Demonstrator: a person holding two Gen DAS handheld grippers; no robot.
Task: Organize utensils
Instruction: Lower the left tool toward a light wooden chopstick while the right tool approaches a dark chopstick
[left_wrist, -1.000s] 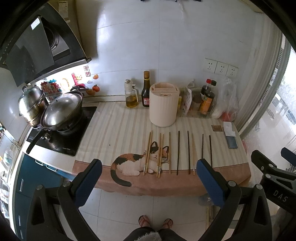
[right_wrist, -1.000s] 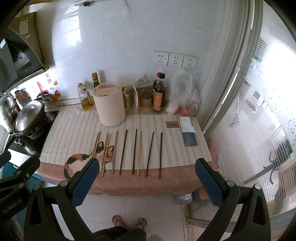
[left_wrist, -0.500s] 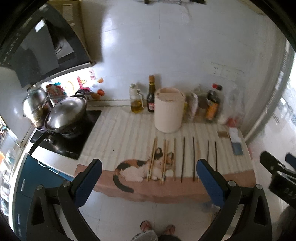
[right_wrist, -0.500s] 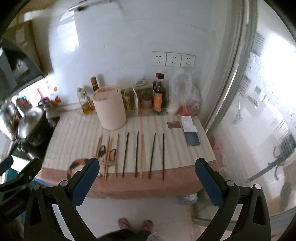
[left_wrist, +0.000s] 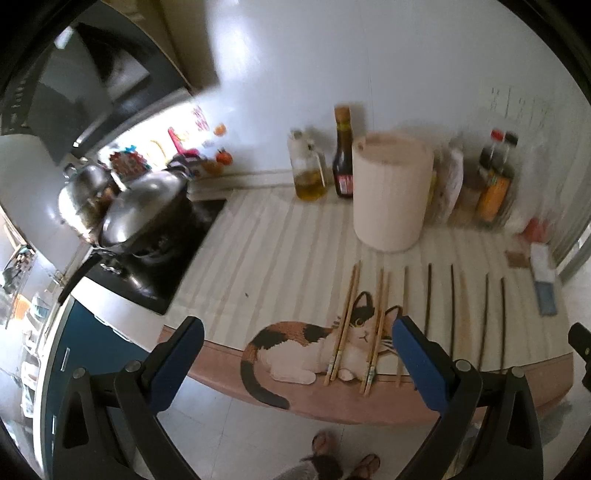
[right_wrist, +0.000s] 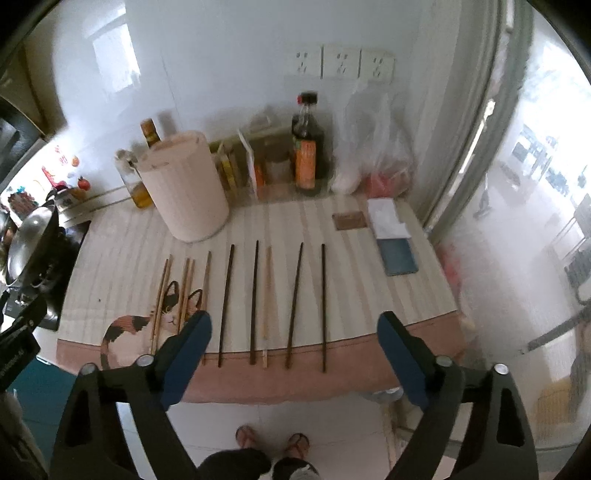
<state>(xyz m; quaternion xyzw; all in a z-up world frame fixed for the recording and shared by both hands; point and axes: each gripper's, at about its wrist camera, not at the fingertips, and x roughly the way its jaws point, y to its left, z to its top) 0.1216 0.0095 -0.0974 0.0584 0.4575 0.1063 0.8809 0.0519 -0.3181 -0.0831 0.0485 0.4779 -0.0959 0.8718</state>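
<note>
Several chopsticks lie in a row on a striped mat with a cat picture (left_wrist: 303, 343): light wooden chopsticks (left_wrist: 345, 325) on the left, dark chopsticks (right_wrist: 255, 295) to the right. A pale pink cylindrical utensil holder (left_wrist: 389, 192) stands behind them; it also shows in the right wrist view (right_wrist: 184, 188). My left gripper (left_wrist: 295, 350) is open and empty, above the counter's front edge near the cat picture. My right gripper (right_wrist: 293, 347) is open and empty, over the front ends of the dark chopsticks.
A lidded wok (left_wrist: 144, 214) and a steel pot (left_wrist: 85, 192) sit on the black hob at left. Oil and sauce bottles (left_wrist: 343, 147), jars and a plastic bag (right_wrist: 373, 147) line the wall. A blue card (right_wrist: 400, 256) and white paper lie at right.
Both grippers have moved forward and down toward the counter, so the chopsticks and the holder look larger. Both grippers stay open and nothing on the counter has moved.
</note>
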